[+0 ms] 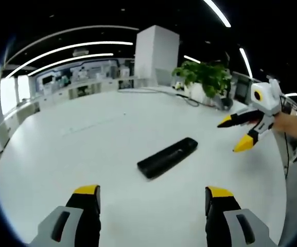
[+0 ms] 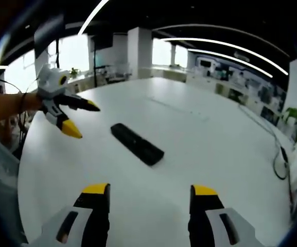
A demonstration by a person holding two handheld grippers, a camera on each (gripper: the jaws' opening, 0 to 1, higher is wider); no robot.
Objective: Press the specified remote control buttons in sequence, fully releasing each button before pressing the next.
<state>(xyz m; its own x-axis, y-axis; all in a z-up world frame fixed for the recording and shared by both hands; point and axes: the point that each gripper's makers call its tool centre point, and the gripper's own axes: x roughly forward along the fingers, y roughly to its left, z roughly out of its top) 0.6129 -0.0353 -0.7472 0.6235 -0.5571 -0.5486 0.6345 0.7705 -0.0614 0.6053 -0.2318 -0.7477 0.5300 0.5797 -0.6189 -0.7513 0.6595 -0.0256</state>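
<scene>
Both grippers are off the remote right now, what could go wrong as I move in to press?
1. The remote lies loose and flat on the smooth white table; with neither gripper steadying it, a press near one end may tip or slide it.
2. Both the left gripper and right gripper have open jaws, a wide tip for small buttons; you might hit two at once.
3. The buttons are not discernible on the dark remote, so aiming is uncertain.

A long black remote control [image 1: 167,157] [image 2: 137,143] lies flat and slantwise on the white table, untouched.
</scene>
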